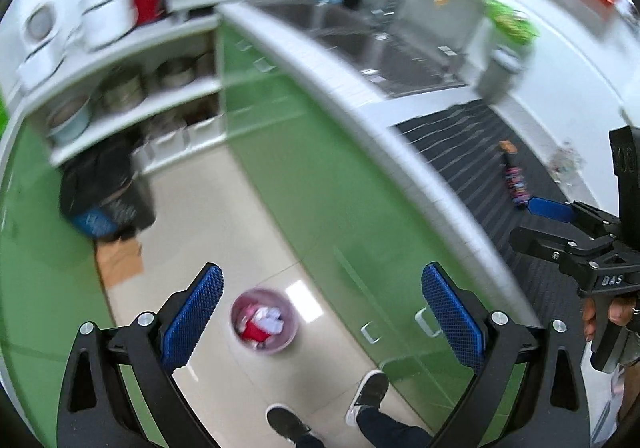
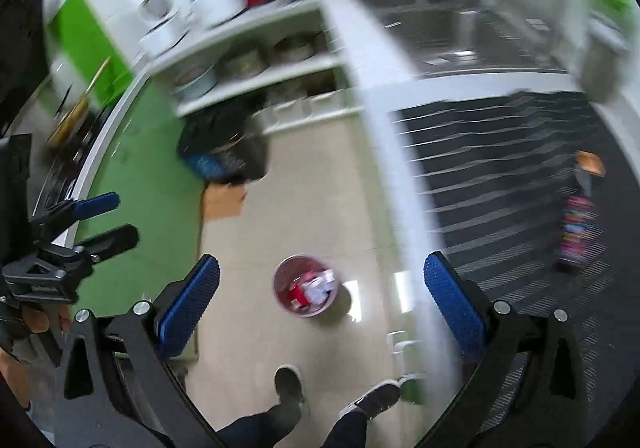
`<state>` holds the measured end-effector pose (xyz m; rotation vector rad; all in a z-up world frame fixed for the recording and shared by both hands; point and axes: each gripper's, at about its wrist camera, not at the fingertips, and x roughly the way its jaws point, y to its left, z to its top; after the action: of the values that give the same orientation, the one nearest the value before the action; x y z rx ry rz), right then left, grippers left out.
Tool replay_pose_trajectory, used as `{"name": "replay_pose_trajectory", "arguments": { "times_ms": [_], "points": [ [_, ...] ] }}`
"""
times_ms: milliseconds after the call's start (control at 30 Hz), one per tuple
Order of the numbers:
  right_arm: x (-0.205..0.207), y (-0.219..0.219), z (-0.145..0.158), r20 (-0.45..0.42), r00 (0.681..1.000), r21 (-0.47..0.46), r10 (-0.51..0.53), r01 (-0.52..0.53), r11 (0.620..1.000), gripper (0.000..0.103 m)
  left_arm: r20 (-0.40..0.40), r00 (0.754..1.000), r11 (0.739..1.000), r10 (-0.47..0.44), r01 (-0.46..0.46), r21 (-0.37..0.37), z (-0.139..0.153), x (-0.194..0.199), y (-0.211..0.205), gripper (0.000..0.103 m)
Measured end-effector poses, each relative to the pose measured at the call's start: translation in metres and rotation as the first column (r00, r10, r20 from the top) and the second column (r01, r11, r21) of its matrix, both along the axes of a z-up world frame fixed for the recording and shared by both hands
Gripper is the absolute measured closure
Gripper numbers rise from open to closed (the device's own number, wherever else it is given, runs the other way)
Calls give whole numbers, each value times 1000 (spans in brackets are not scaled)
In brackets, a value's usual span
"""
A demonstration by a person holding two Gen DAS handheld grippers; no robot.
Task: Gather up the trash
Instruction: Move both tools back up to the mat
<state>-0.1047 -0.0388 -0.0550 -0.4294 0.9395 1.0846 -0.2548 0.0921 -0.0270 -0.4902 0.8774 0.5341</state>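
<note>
Down on the pale tiled floor point(image 1: 188, 232) stands the round pink bin point(image 1: 263, 320) already holding red and white scraps, while the left gripper point(image 1: 322, 312) and right gripper point(image 2: 322, 304) both hang above it, fingers spread wide and empty, beside the green-fronted counter point(image 1: 304, 176).

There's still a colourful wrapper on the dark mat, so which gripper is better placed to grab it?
Probably the right gripper: the wrapper lies on its side over the mat, while the left gripper hangs over the floor above the bin.
</note>
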Motion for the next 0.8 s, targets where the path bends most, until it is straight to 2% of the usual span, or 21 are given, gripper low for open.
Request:
{"name": "replay_pose_trajectory", "arguments": {
  "times_ms": [167,333,433,567,800],
  "points": [
    [56,-59,20,34,988,23,-153,153,988,3,32,994,994,-108,107,23,20,61,-22,7],
    [106,-87,17,47,973,9,-226,226,974,3,35,987,987,-156,155,33,27,114,-42,7],
    [124,-89,8,69,967,-23,-246,248,969,3,24,983,983,-182,181,37,25,143,-50,7],
    [151,-83,-10,46,958,-53,-282,284,957,3,9,975,975,-220,220,34,21,172,-53,7],
    [185,-60,-40,14,931,-100,-365,364,926,3,-8,947,947,-320,320,24,8,216,-41,7]
  ]
}}
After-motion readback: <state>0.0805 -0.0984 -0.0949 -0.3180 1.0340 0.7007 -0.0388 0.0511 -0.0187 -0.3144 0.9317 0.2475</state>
